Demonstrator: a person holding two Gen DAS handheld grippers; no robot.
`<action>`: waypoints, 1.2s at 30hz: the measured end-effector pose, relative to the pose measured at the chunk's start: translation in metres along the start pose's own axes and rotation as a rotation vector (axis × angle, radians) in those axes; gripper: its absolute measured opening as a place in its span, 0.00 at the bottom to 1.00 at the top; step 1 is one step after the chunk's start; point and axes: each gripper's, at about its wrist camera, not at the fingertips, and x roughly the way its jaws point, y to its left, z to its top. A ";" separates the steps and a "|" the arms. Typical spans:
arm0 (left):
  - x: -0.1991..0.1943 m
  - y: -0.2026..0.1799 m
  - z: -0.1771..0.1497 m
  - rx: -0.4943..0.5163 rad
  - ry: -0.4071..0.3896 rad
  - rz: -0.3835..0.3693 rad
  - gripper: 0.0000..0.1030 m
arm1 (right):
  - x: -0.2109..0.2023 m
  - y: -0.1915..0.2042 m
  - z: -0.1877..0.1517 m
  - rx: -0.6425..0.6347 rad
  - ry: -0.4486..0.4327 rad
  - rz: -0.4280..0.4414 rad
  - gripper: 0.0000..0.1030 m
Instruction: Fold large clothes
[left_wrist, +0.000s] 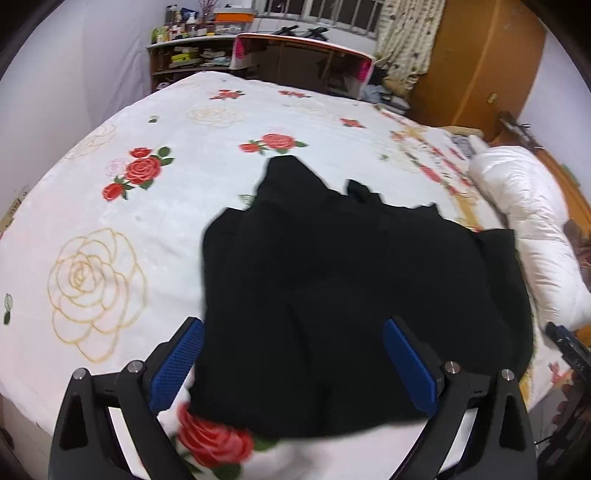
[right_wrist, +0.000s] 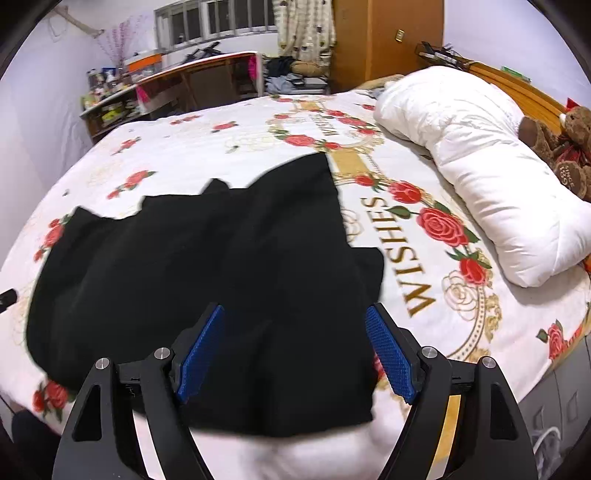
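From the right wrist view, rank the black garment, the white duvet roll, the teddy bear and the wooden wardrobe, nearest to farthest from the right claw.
1. Black garment: directly below and ahead of the open right claw, spread on the bed.
2. White duvet roll: to the right, along the head of the bed.
3. Teddy bear: far right, behind the duvet roll.
4. Wooden wardrobe: beyond the bed, against the back wall.

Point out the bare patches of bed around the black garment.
Bare bedspread lies left of the black garment, towards the shelves, and beyond its far edge. Right is tighter: a narrow strip before the white duvet and teddy bear.
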 end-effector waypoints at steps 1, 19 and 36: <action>-0.005 -0.005 -0.005 0.008 -0.001 -0.004 0.96 | -0.008 0.007 -0.005 0.001 -0.001 0.010 0.76; -0.060 -0.071 -0.083 0.194 -0.098 0.109 0.96 | -0.066 0.081 -0.075 -0.079 -0.014 0.086 0.76; -0.074 -0.076 -0.103 0.164 -0.087 0.116 0.96 | -0.084 0.084 -0.095 -0.069 -0.032 0.062 0.76</action>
